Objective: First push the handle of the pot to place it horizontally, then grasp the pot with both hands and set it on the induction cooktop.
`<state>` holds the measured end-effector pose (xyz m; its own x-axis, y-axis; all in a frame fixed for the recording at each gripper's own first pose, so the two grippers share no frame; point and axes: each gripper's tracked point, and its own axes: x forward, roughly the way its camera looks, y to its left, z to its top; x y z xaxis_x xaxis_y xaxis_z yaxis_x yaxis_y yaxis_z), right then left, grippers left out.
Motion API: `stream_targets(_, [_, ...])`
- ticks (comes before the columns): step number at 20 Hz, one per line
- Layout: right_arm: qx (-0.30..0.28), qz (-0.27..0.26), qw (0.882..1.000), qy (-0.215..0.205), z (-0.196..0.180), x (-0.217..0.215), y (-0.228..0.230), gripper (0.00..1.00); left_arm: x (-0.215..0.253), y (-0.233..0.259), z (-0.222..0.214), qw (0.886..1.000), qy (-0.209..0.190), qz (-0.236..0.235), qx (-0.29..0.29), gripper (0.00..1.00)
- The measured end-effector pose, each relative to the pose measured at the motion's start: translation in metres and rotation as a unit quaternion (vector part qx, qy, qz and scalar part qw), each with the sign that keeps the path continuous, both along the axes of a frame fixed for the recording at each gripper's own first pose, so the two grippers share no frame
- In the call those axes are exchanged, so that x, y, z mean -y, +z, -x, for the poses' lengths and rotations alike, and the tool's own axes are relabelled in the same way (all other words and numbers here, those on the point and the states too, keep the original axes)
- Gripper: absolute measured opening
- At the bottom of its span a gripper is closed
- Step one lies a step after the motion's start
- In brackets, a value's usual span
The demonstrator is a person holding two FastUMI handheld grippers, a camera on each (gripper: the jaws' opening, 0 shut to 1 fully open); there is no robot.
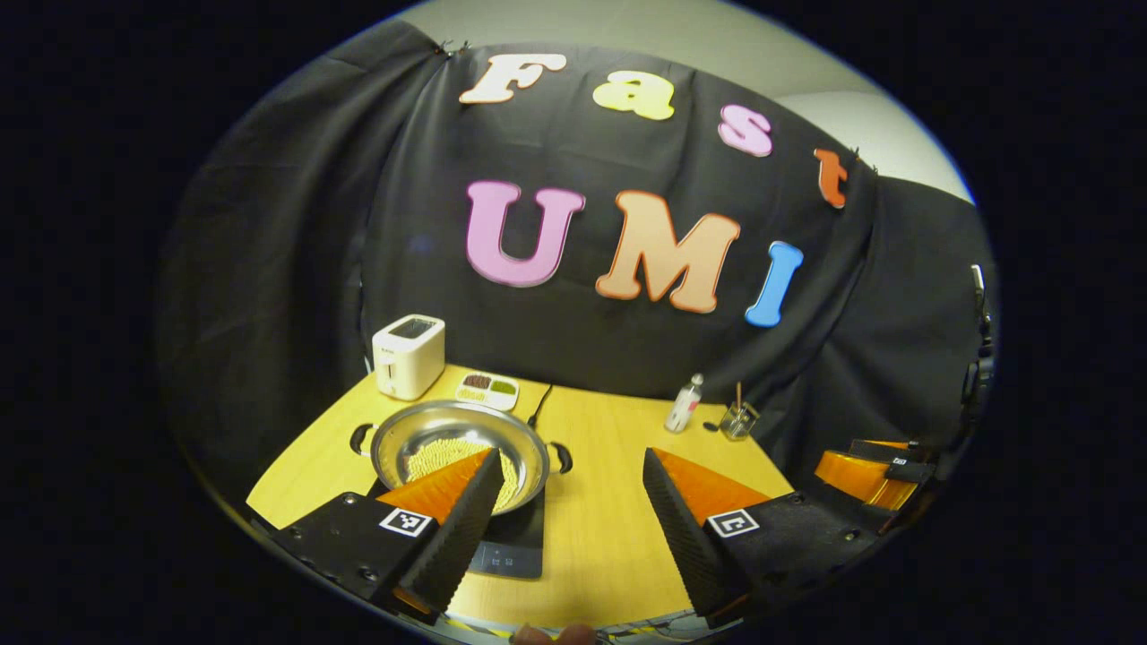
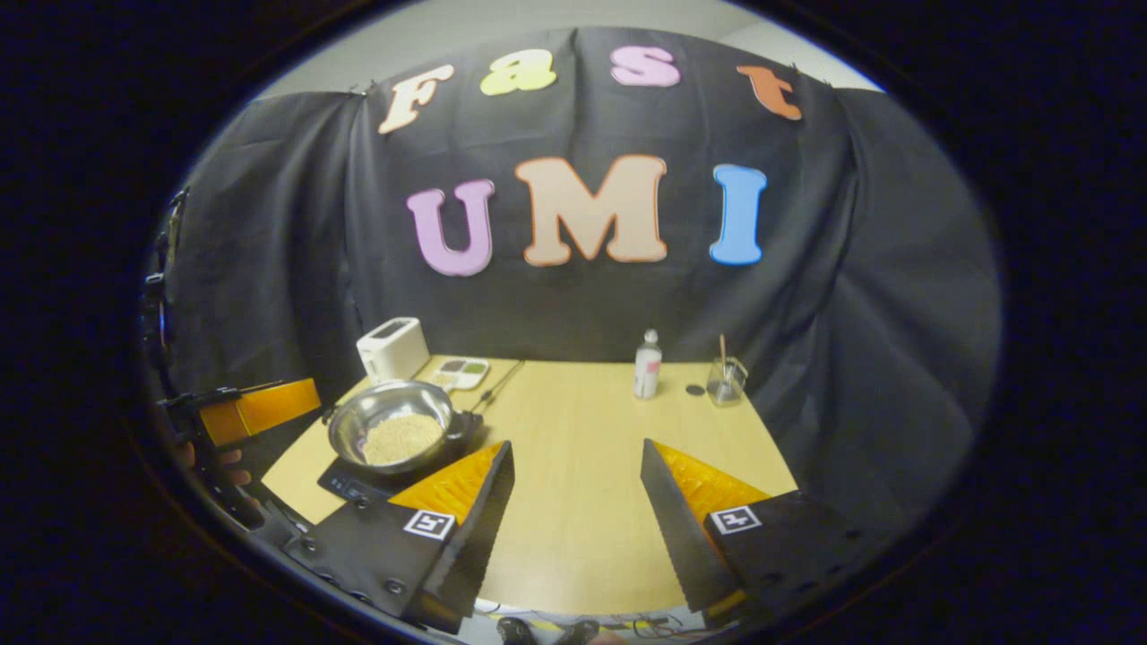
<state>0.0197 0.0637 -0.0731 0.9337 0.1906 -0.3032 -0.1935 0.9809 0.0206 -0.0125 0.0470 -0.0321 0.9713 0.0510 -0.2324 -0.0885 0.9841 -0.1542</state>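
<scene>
On the left side of the yellow table point(image 1: 609, 466), the pot point(image 1: 459, 452) is already sitting on the induction cooktop point(image 1: 511, 546), its two handles pointing sideways. Both the left gripper point(image 1: 573, 502) and the right gripper point(image 2: 573, 506) are hovering near the front edge, fingers wide apart, gripping nothing. The task is looking essentially finished.

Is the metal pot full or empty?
Partly filled: the pot holds a low heap of pale grains covering the bottom, well below the rim.
</scene>
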Motion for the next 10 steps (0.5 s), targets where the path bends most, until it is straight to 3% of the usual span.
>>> stream_targets(3, [0.047, -0.012, 0.999, 0.018, 0.008, -0.007, 0.05, 0.82, -0.004, 0.055, 0.015, 0.997, 0.024, -0.028, 0.063, 0.95])
stream_targets(4, [0.066, -0.017, 0.997, 0.022, 0.011, -0.007, 0.068, 0.91, -0.003, 0.072, 0.019, 0.995, 0.034, -0.031, 0.085, 0.92])
stream_targets(6, [0.093, -0.021, 0.995, 0.025, 0.021, 0.004, 0.095, 0.92, 0.008, 0.092, 0.031, 0.992, 0.04, -0.041, 0.11, 0.95])
stream_targets(10, [0.141, -0.022, 0.99, 0.01, 0.038, 0.039, 0.131, 0.94, 0.027, 0.118, 0.047, 0.987, 0.035, -0.076, 0.137, 0.92])
